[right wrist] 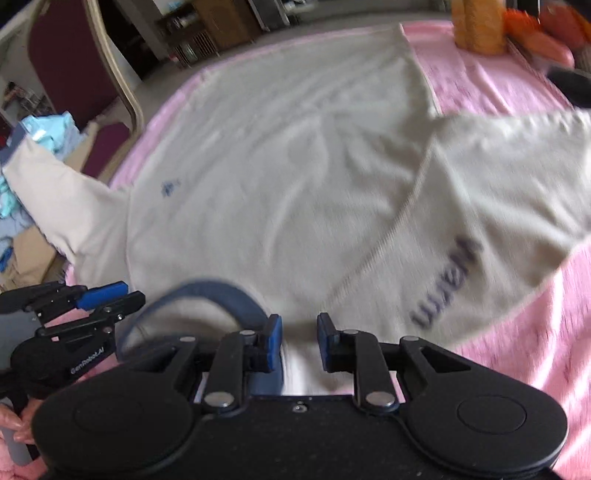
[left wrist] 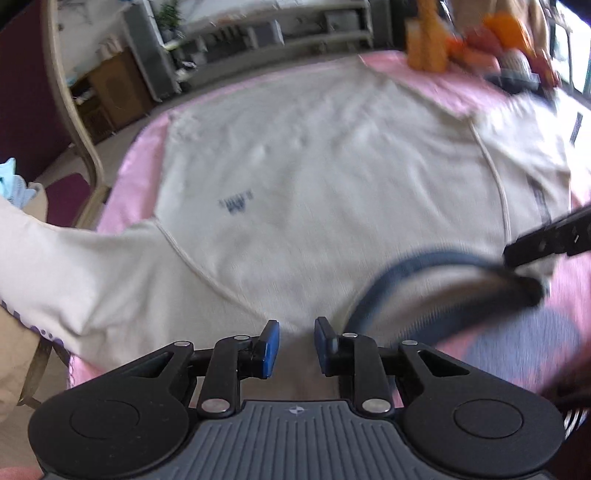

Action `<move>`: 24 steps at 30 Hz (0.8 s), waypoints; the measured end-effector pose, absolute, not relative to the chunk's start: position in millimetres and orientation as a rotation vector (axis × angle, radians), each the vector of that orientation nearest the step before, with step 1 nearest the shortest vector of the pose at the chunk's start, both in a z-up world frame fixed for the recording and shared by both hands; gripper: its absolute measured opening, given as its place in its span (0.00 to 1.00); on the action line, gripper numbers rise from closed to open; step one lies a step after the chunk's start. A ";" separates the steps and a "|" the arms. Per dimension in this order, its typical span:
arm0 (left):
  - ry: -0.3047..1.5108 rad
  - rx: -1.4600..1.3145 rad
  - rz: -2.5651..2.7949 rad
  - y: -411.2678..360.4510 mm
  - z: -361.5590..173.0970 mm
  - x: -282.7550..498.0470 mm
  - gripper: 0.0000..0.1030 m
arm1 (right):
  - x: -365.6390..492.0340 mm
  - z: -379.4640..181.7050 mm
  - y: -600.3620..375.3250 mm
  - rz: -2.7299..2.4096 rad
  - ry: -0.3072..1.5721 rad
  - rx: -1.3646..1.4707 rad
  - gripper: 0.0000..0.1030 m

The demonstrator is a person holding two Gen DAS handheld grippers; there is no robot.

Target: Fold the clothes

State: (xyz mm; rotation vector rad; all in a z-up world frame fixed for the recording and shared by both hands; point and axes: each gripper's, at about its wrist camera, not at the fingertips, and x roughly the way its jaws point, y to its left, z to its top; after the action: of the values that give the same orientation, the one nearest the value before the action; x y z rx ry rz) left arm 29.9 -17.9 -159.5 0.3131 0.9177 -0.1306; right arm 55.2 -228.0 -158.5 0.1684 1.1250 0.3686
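Observation:
A cream sweatshirt (left wrist: 314,166) (right wrist: 277,166) lies spread on a table under a pink cloth (left wrist: 443,88) (right wrist: 498,81), its blue collar (left wrist: 424,262) (right wrist: 207,291) nearest me. My left gripper (left wrist: 296,345) sits at the shoulder left of the collar, its pads narrowly apart with cream fabric bunched between them. My right gripper (right wrist: 299,341) is just right of the collar, pads likewise closed on a ridge of fabric. One sleeve (left wrist: 55,258) hangs off the table's left edge. The other sleeve (right wrist: 498,184), with blue lettering, lies on the cloth. Both views are motion-blurred.
A wooden-framed chair (left wrist: 74,110) (right wrist: 118,74) with maroon padding stands at the table's left. Light blue clothes (right wrist: 51,129) are piled beyond it. Orange and yellow items (left wrist: 424,37) (right wrist: 476,26) and a dark object (right wrist: 569,85) sit at the far right of the table.

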 end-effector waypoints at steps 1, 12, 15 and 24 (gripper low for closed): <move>0.919 0.308 -0.140 -16.9 -156.5 25.7 0.17 | 50.0 -158.8 -227.9 0.359 1.137 0.164 0.20; 0.848 0.273 -0.378 -38.7 -135.5 -12.3 0.29 | 6.7 -135.8 -202.7 0.613 0.951 0.084 0.29; 0.887 0.233 -0.346 -31.3 -140.3 -1.1 0.28 | 5.8 -142.5 -185.1 0.650 0.959 -0.022 0.29; 0.987 -0.094 -0.141 39.7 -142.5 39.4 0.23 | 1.7 -162.2 -152.2 0.631 0.911 -0.317 0.29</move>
State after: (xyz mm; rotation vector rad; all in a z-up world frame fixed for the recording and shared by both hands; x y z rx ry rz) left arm 39.4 39.7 -142.5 -0.0939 0.9865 -0.1407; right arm 1.7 -152.2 -162.2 -0.3172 0.9108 0.6314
